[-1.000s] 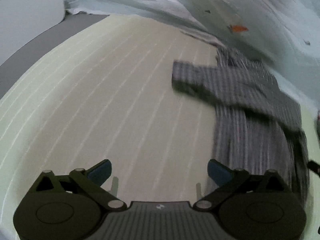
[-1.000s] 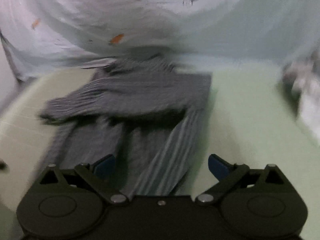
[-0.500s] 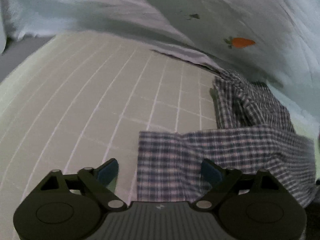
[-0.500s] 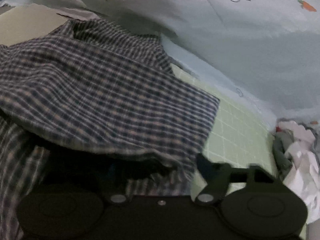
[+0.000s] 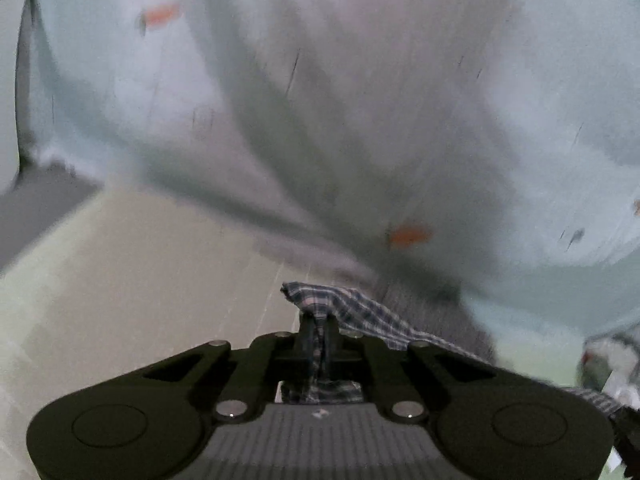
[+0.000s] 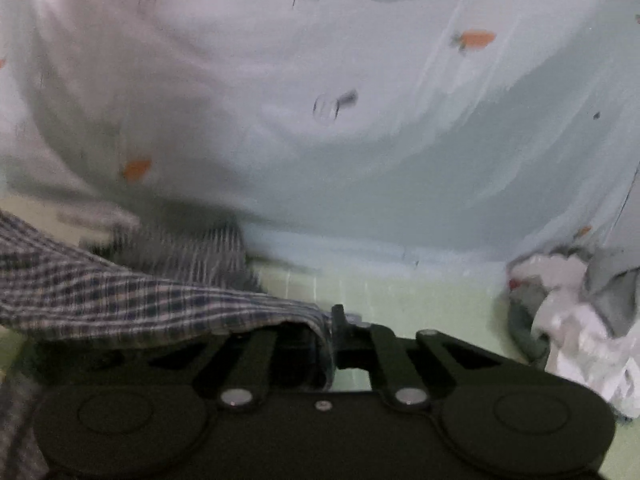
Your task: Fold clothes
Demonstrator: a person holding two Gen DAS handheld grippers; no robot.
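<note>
Pale blue carrot-print sheet (image 6: 400, 160) behind a pale green gridded mattress (image 5: 120, 300) — dim, blurred light.

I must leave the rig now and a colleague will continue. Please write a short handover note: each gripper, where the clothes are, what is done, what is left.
Left gripper: shut on the plaid shirt, an edge pinched between its fingers.
Right gripper: jaws closing on the same plaid shirt, cloth between its fingers.
The shirt's gripped edge is raised; the rest trails onto the pale green checked sheet. A carrot-print blanket lies behind; a heap of other clothes waits at the right.
Done: both corners taken.
Left: probably carry the edge over, lay the fold flat, release, then do the heap.
</note>
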